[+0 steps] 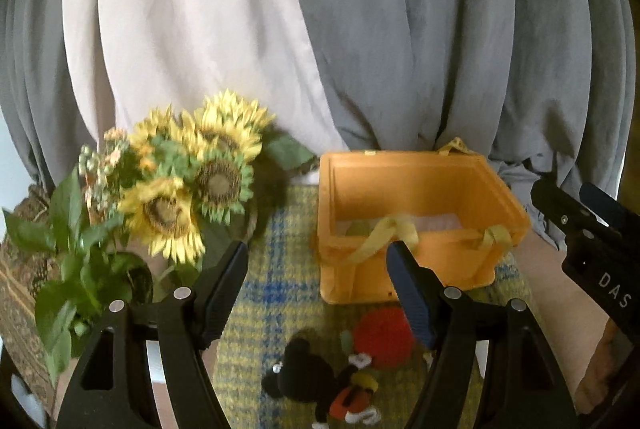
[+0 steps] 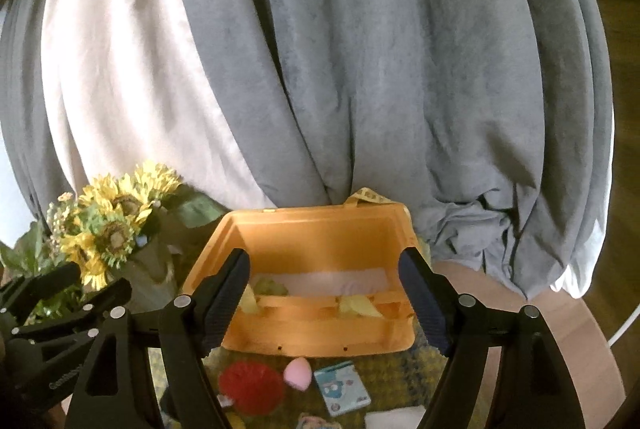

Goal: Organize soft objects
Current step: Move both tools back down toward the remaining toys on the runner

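Note:
An orange storage box (image 1: 416,185) with yellow strap handles stands on a yellow-and-blue plaid mat (image 1: 272,269); it also shows in the right wrist view (image 2: 320,229), with a pale cloth (image 2: 332,283) inside. In front of it lie a Mickey Mouse plush (image 1: 320,381), a red round soft toy (image 1: 382,339) (image 2: 250,387), a pink sponge (image 2: 297,371) and a small blue packet (image 2: 342,391). My left gripper (image 1: 316,289) is open and empty above the mat. My right gripper (image 2: 324,303) is open and empty, facing the box; it also shows in the left wrist view (image 1: 592,229).
A bouquet of sunflowers (image 1: 192,173) (image 2: 108,229) with green leaves stands left of the box. Grey and white curtains (image 1: 360,29) hang behind. The mat lies on a round wooden table (image 2: 560,329). A white item (image 2: 394,419) sits at the near edge.

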Demonstrator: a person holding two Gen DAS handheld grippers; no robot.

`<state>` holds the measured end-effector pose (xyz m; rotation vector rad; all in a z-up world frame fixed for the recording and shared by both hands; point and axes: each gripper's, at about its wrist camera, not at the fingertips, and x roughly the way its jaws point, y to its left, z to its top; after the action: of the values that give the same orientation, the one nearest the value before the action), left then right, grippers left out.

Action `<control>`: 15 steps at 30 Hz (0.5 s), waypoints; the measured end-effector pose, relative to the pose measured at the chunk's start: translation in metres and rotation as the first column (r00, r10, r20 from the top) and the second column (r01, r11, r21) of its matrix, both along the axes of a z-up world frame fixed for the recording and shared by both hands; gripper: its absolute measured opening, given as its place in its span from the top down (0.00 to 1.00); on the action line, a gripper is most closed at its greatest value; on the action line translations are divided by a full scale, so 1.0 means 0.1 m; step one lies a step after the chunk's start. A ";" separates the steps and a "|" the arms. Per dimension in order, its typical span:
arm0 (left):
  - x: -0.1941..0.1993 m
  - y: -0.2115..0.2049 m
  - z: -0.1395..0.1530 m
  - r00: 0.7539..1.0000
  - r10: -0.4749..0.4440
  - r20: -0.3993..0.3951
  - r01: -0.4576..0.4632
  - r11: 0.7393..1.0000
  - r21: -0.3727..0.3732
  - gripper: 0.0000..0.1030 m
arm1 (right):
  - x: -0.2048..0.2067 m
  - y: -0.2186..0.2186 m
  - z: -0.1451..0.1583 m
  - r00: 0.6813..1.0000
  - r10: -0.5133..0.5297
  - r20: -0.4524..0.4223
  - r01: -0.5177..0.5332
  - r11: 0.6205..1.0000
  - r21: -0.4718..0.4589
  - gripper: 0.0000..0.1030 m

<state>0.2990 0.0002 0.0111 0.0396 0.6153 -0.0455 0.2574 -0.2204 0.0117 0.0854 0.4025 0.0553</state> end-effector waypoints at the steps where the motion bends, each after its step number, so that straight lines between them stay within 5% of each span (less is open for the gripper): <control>1: -0.01 0.01 -0.03 1.000 0.002 -0.011 -0.002 1.000 -0.003 0.31 | -0.02 0.01 -0.02 1.000 0.003 -0.001 -0.003 1.000 -0.004 0.25; 15: -0.14 0.12 -0.49 0.983 0.032 -0.179 -0.036 0.999 -0.020 0.31 | -0.06 0.08 -0.42 0.990 0.022 -0.137 -0.022 1.000 0.003 0.25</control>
<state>0.2852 0.0123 -0.0383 0.0021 0.7946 -0.0232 0.2515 -0.2127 -0.0303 0.0870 0.5408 0.0719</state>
